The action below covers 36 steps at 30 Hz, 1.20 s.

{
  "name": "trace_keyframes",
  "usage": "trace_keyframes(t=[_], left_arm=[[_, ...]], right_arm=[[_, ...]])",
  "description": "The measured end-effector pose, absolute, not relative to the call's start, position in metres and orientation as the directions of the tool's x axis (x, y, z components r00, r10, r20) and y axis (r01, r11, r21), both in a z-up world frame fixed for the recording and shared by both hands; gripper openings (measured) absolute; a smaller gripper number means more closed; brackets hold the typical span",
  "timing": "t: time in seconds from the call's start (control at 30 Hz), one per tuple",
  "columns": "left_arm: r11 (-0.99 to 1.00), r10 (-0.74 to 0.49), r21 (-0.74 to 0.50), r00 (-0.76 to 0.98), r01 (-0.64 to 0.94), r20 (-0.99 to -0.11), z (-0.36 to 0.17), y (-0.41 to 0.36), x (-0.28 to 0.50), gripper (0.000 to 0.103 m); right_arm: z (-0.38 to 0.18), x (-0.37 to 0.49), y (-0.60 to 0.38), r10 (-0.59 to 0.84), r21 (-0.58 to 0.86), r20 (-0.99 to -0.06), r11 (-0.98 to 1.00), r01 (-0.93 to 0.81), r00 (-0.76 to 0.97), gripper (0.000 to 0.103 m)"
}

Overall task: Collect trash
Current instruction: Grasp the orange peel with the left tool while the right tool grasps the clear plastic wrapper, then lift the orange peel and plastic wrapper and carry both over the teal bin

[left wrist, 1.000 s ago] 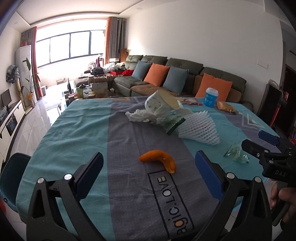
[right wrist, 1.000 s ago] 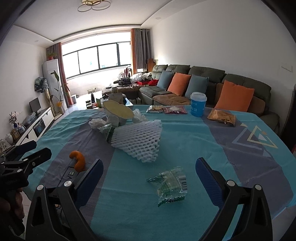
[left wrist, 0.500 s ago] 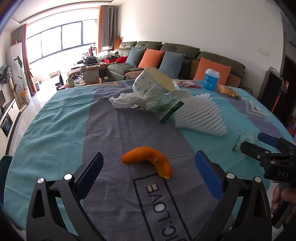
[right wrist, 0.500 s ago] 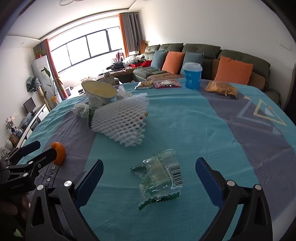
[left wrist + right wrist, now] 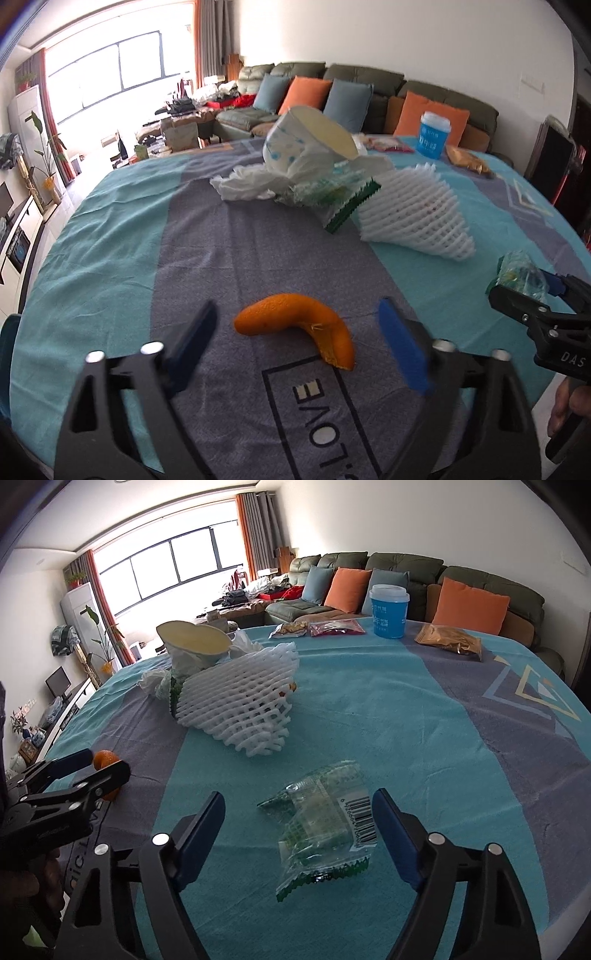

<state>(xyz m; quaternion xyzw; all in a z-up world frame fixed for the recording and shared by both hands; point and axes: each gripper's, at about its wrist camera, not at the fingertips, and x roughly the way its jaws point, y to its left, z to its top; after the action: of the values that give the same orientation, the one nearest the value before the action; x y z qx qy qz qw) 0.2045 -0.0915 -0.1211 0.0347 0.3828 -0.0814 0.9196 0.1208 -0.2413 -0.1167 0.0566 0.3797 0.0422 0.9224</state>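
A curved orange peel (image 5: 295,325) lies on the grey stripe of the tablecloth. My left gripper (image 5: 295,312) straddles it, jaws closing, pads still clear of it on both sides. A crumpled clear green-printed wrapper (image 5: 325,823) with a barcode lies on the teal cloth. My right gripper (image 5: 299,795) brackets that wrapper, jaws closing too, with gaps left at both pads. From the right wrist view the left gripper (image 5: 107,761) shows at the left, around the peel (image 5: 103,757). In the left wrist view the right gripper (image 5: 521,286) sits at the right edge by the wrapper (image 5: 517,273).
Farther back lie a white foam fruit net (image 5: 413,218), a crushed paper bowl (image 5: 306,144), white tissue (image 5: 251,184) and a green-edged wrapper (image 5: 332,195). A blue cup (image 5: 388,609) and snack bags (image 5: 448,638) stand near the far edge, with a sofa (image 5: 406,568) behind.
Both grippers have come forward and down over the table, so peel and wrapper now lie between their fingers. Both pairs of jaws have narrowed.
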Motion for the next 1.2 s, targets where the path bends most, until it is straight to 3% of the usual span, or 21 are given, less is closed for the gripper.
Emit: trace_keyframes(t=[0.1,0.4,0.6,0.83,1.2], left_arm=[[0.984,-0.115,0.008,0.672,0.178,-0.732,-0.125,-0.093,0.209,0.068],[0.985,-0.105,0.022,0.693,0.172,-0.714,-0.129,-0.093,0.199,0.058],[0.983,-0.114,0.022,0.710,0.180,-0.694,-0.129,-0.092,0.192,0.042],[0.985,-0.128,-0.006,0.722,0.170,-0.680,-0.128,-0.086,0.191,0.020],[0.987,-0.144,-0.046,0.736,0.151,-0.661,-0.119,-0.075,0.186,0.016]], right_arm=[[-0.118,0.119,-0.240,0.126,0.141,-0.699,0.989,-0.037,0.704,0.072],[-0.118,0.113,-0.242,0.114,0.128,-0.704,0.991,-0.033,0.701,0.053],[-0.118,0.111,-0.241,0.114,0.121,-0.700,0.992,-0.040,0.705,0.041],[-0.118,0.110,-0.240,0.115,0.120,-0.699,0.992,-0.043,0.705,0.038],[-0.115,0.109,-0.237,0.113,0.115,-0.695,0.992,-0.045,0.710,0.037]])
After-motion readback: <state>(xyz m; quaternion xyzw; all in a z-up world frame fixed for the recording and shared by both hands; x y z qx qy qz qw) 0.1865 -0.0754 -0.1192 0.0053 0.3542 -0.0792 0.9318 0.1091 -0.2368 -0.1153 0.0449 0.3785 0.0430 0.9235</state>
